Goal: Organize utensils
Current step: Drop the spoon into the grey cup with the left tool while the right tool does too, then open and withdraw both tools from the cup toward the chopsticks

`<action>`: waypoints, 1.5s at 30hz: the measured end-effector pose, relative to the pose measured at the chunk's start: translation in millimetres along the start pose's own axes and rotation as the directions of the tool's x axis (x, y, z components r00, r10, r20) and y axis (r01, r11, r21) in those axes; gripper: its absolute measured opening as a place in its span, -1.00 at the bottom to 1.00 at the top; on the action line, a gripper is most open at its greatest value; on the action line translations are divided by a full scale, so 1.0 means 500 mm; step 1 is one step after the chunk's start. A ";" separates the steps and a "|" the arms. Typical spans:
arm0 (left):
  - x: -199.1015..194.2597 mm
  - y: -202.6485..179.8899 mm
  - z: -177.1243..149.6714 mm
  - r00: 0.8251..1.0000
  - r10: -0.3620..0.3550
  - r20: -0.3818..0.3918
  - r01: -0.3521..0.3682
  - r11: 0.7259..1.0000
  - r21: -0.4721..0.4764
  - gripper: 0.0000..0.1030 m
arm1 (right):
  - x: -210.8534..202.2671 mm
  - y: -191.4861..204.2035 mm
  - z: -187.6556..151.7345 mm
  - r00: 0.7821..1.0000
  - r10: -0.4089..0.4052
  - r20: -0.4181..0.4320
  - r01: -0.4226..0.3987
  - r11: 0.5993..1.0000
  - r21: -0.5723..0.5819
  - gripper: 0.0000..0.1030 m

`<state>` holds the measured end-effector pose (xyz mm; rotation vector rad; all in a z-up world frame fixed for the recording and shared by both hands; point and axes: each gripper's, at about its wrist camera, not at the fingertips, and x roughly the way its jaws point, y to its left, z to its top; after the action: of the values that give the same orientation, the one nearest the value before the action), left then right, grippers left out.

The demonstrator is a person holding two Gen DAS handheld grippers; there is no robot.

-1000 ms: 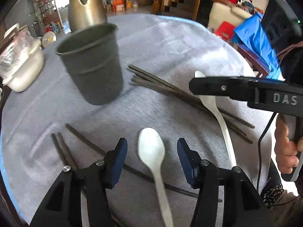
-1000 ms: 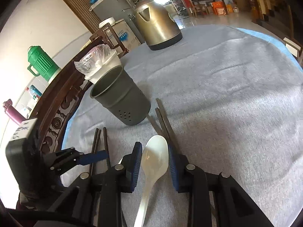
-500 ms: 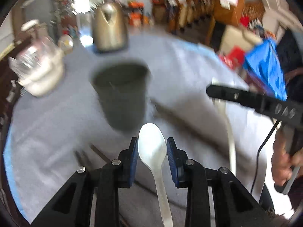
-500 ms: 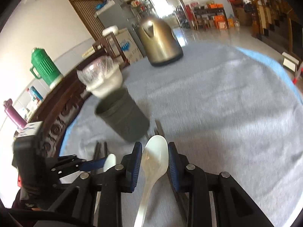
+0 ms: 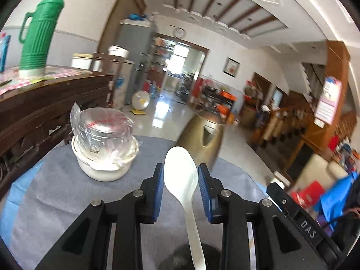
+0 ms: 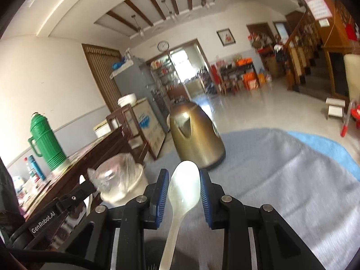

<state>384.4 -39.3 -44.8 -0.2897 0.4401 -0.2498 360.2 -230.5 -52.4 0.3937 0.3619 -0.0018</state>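
Note:
My left gripper (image 5: 180, 166) is shut on a white spoon (image 5: 180, 175), bowl forward, handle running back between the fingers. Below it, at the bottom edge of the left wrist view, shows the rim of the dark cup (image 5: 177, 258). My right gripper (image 6: 184, 171) is shut on a second white spoon (image 6: 183, 191), held the same way above the grey tablecloth (image 6: 281, 180). A dark blurred shape, apparently the cup (image 6: 155, 246), lies under it. Each gripper appears in the other's view: the right one (image 5: 292, 209) at lower right, the left one (image 6: 58, 209) at lower left.
A white bowl holding a plastic-wrapped glass jar (image 5: 104, 148) stands at the table's far left. A bronze kettle (image 6: 195, 139) stands at the far edge. A dark wooden sideboard (image 5: 45, 96) with a green thermos (image 5: 38, 36) stands beside the table.
The left jaws closed on the spoon lying between them. Both grippers then rose off the table with their spoons and tilted up; the cup slid to the views' bottom edge.

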 end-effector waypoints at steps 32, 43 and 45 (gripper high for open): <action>-0.265 0.018 -0.154 0.994 0.070 -0.088 -0.040 0.952 0.305 0.59 | -0.109 0.037 -0.118 0.974 -0.062 -0.216 -0.008 0.951 -0.309 -0.37; -0.354 -0.031 -0.219 0.978 0.096 -0.185 -0.027 0.939 0.344 0.61 | -0.306 0.062 -0.155 0.932 -0.309 -0.191 0.187 0.858 -0.478 0.24; -0.358 -0.041 -0.227 0.977 0.107 -0.184 -0.033 0.930 0.365 0.61 | -0.317 0.057 -0.153 0.926 -0.329 -0.187 0.206 0.854 -0.478 0.24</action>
<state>172.8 -30.1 -67.9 0.1141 0.5938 -0.2852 187.7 -186.1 -52.6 -0.1271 0.6642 -0.1408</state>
